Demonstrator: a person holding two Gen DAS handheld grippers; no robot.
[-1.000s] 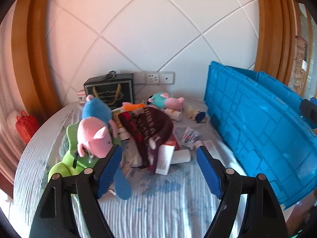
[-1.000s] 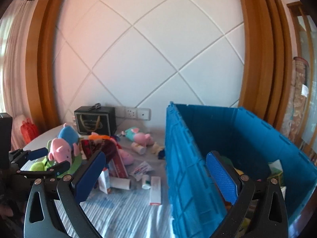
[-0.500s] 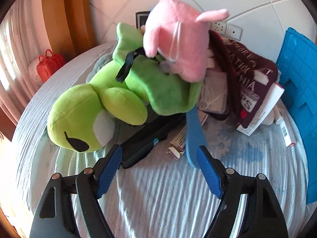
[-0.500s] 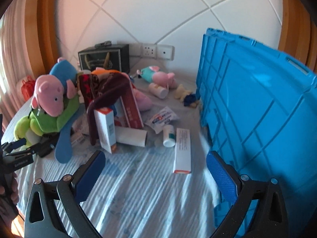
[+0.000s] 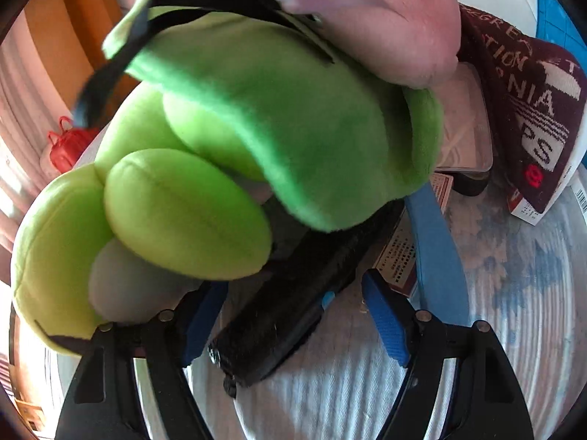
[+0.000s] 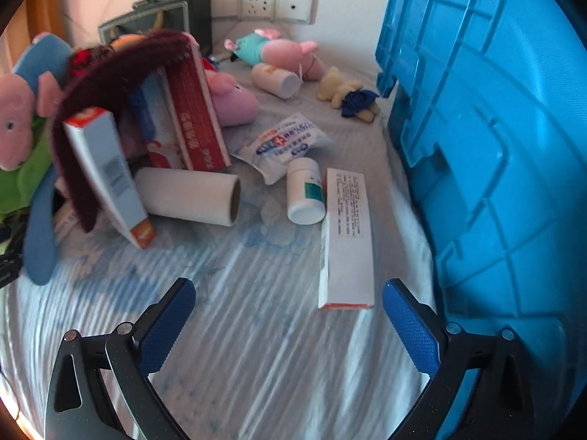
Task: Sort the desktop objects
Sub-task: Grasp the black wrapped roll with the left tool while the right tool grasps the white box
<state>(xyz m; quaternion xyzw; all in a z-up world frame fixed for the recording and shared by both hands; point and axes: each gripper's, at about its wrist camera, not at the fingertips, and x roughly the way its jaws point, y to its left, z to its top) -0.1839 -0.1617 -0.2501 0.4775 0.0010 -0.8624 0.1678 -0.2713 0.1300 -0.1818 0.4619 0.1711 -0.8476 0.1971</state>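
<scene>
My left gripper (image 5: 293, 315) is open, its fingers on either side of a long black object (image 5: 293, 311) that lies under a green plush frog (image 5: 238, 128). A pink plush pig (image 5: 367, 18) sits on the frog. My right gripper (image 6: 290, 322) is open and empty above the cloth, just short of a flat white box (image 6: 346, 238). Beyond that box lie a white pill bottle (image 6: 304, 190), a cardboard roll (image 6: 190, 194) and a white sachet (image 6: 286, 143). The blue crate (image 6: 495, 146) stands at the right.
A maroon knitted cloth (image 6: 110, 84) hangs over upright boxes (image 6: 194, 110). Small plush toys (image 6: 279, 51) lie at the back by a dark bag (image 6: 157, 18) and wall sockets. A blue plush limb (image 5: 436, 249) lies beside my left gripper's right finger. A red bag (image 5: 66, 143) sits far left.
Both grippers have moved down and forward. The left has closed in on the black object under the frog. The right has dropped toward the cloth near the white box.
</scene>
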